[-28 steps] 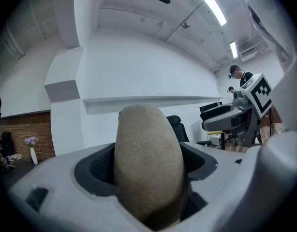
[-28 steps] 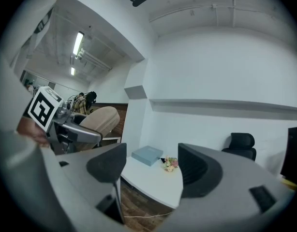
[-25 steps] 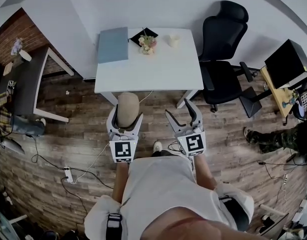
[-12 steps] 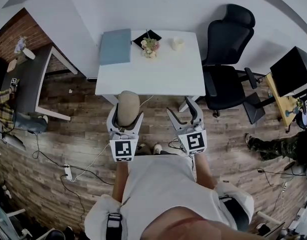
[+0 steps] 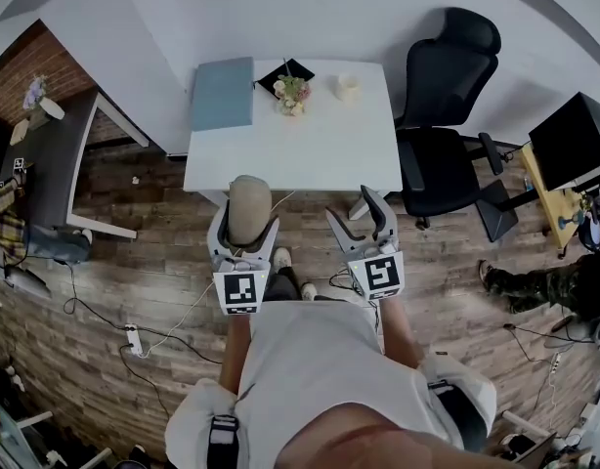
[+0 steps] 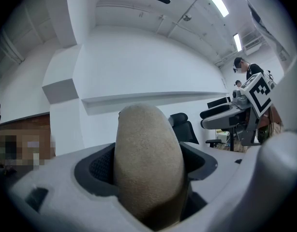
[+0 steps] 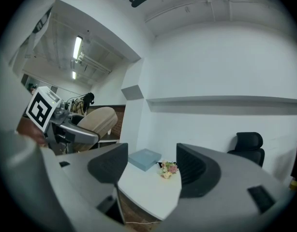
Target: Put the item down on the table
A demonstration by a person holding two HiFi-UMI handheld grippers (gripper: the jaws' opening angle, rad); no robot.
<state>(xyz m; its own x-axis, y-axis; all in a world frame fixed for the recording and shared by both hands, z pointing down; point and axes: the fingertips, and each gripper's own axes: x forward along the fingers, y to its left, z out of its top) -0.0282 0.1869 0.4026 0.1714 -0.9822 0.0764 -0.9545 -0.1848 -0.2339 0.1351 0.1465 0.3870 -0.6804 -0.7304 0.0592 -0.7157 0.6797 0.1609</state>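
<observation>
Looking down, head view: left gripper is clenched on the item, a beige oval lump. It hangs over the floor, just before the near edge of the white table, and seems not yet above the top.
Other hand, head view: right gripper is beside it, apart, and carries nothing.
Item axis, head view: long axis runs along the jaws, w/ the rounded free end toward the table.
Left gripper view: both pads press the rear half of the item; the rounded end sticks out free in front. Surface is matte and grainy.
Right gripper view: jaws stand part open and have just been closing, w/ nothing btw them. Table w/ blue folder and flowers lies ahead; item shows at left.
Handling (my guess): prob. light, skin not slippery, not fragile; soft or stiff I cannot tell. The hold is on the rear half, so the front may dip; a grip at mid-body would be steadier.
Placing (guess): lay it on its long side on bare tabletop, away from the flowers.
</observation>
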